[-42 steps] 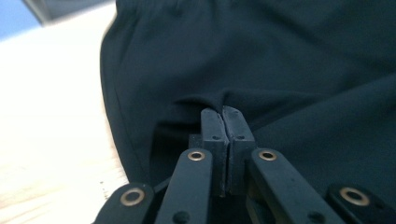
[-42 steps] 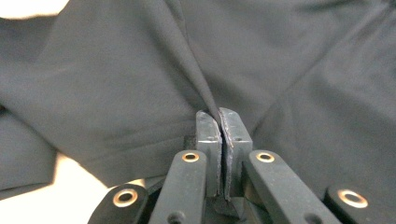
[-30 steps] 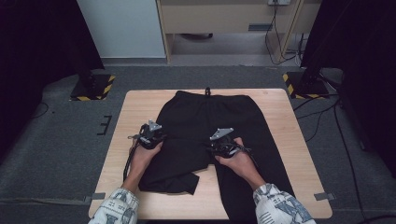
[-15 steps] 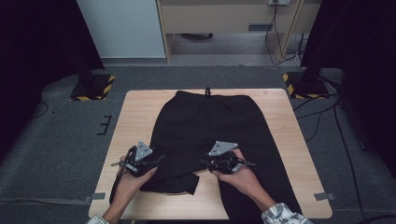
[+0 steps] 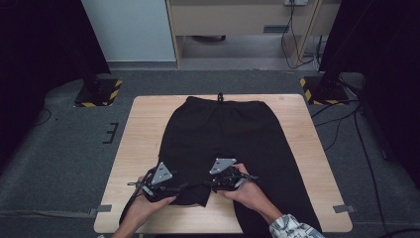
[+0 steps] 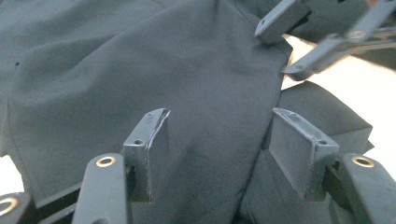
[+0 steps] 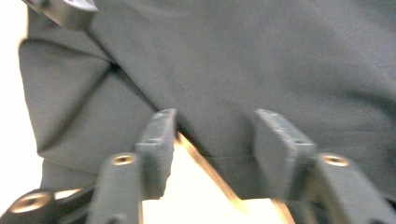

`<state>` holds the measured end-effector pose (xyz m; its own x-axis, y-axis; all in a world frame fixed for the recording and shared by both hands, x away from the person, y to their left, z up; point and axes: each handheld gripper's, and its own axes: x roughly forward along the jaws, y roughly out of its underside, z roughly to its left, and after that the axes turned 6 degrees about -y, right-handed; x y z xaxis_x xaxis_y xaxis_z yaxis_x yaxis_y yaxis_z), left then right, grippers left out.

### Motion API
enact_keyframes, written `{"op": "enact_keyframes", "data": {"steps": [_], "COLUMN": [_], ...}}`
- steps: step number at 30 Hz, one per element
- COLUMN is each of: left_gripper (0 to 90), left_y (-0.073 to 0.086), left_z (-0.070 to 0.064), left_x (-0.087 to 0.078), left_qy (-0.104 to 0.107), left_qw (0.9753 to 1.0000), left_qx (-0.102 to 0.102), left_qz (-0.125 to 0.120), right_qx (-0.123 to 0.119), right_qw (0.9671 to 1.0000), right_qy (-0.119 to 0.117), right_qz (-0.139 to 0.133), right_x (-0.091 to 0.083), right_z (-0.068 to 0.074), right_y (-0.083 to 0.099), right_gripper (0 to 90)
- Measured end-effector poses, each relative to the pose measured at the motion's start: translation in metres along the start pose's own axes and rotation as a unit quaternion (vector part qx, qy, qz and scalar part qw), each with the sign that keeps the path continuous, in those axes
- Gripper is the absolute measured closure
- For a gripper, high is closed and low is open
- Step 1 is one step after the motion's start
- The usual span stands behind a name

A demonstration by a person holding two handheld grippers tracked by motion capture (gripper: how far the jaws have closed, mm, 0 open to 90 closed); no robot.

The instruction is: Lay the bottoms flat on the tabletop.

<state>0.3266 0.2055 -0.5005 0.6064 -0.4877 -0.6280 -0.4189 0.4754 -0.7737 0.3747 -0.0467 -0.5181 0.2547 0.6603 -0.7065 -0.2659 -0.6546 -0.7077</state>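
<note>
Left gripper (image 6: 219, 135) — jaws spread wide, black cloth bulging up between them, pads not pressed onto it, nothing clamped. In the left gripper view the right gripper's two jaw tips sit at the top right, at the fabric's edge, also apart. Right gripper (image 7: 212, 140) — jaws wide too, straddling the hem edge of the dark fabric with bare wood showing between and below them; no grip on it.

High view: left gripper (image 5: 166, 188) and right gripper (image 5: 220, 182) lie near each other at the near end of the black trousers (image 5: 223, 134), on the folded-up left leg. Trousers lie flat along the middle of the wooden table (image 5: 143, 129), waistband at the far edge, right leg running to the near edge beside the person's right forearm. Both hands come in from the bottom.
</note>
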Motion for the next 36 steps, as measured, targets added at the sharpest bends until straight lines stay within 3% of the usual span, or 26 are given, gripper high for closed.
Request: {"op": "enact_keyframes", "data": {"steps": [3, 5, 9, 12, 16, 18, 20, 21, 23, 25, 29, 33, 36], "left_gripper": [36.0, 34.8, 34.7, 46.9, 73.5, 81.1, 84.0, 84.3, 84.3, 84.4, 85.2, 86.2, 86.6], "left_y": [0.000, 0.001, 0.003, 0.002, -0.003, -0.007, -0.008, -0.012, -0.015, -0.015, -0.012, -0.008, -0.003], "left_z": [-0.002, -0.003, -0.003, 0.003, 0.015, 0.022, 0.025, 0.032, 0.038, 0.044, 0.048, 0.045, 0.039], "left_x": [0.002, 0.004, 0.009, 0.010, 0.015, 0.019, 0.020, 0.026, 0.033, 0.044, 0.057, 0.052, 0.044], "left_qy": [0.006, 0.010, 0.000, -0.012, -0.016, -0.021, -0.022, -0.036, -0.043, -0.050, -0.046, -0.030, -0.014], "left_qw": [1.0000, 0.9998, 0.9992, 0.9988, 0.9991, 0.9992, 0.9993, 0.9989, 0.9984, 0.9976, 0.9964, 0.9969, 0.9972], "left_qx": [0.004, 0.010, 0.027, 0.029, 0.012, 0.001, -0.007, -0.016, -0.025, -0.029, -0.026, -0.022, -0.016], "left_qz": [0.003, 0.013, 0.028, 0.037, 0.039, 0.034, 0.031, 0.026, 0.027, 0.039, 0.066, 0.069, 0.072], "right_qx": [0.003, 0.013, 0.023, 0.030, 0.048, 0.057, 0.067, 0.069, 0.080, 0.081, 0.062, 0.041, 0.032], "right_qw": [1.0000, 0.9999, 0.9993, 0.9986, 0.9974, 0.9969, 0.9960, 0.9956, 0.9940, 0.9927, 0.9949, 0.9978, 0.9989], "right_qy": [0.001, 0.007, 0.015, 0.022, 0.027, 0.036, 0.046, 0.051, 0.064, 0.076, 0.050, 0.016, 0.006], "right_qz": [0.001, -0.010, -0.025, -0.038, -0.045, -0.042, -0.038, -0.038, -0.038, -0.047, -0.061, -0.048, -0.033], "right_x": [0.002, 0.000, -0.005, -0.007, -0.002, 0.002, 0.006, 0.007, 0.006, 0.001, -0.005, 0.005, 0.015], "right_z": [-0.004, -0.007, -0.012, -0.019, -0.031, -0.037, -0.042, -0.044, -0.045, -0.044, -0.032, -0.019, -0.012], "right_y": [-0.004, -0.009, -0.022, -0.031, -0.037, -0.038, -0.038, -0.038, -0.038, -0.038, -0.038, -0.037, -0.035], "right_gripper": [87.6, 90.0, 90.0, 90.0, 90.0, 89.7, 83.8, 77.1, 65.7, 63.0, 64.8, 64.4, 63.7]}}
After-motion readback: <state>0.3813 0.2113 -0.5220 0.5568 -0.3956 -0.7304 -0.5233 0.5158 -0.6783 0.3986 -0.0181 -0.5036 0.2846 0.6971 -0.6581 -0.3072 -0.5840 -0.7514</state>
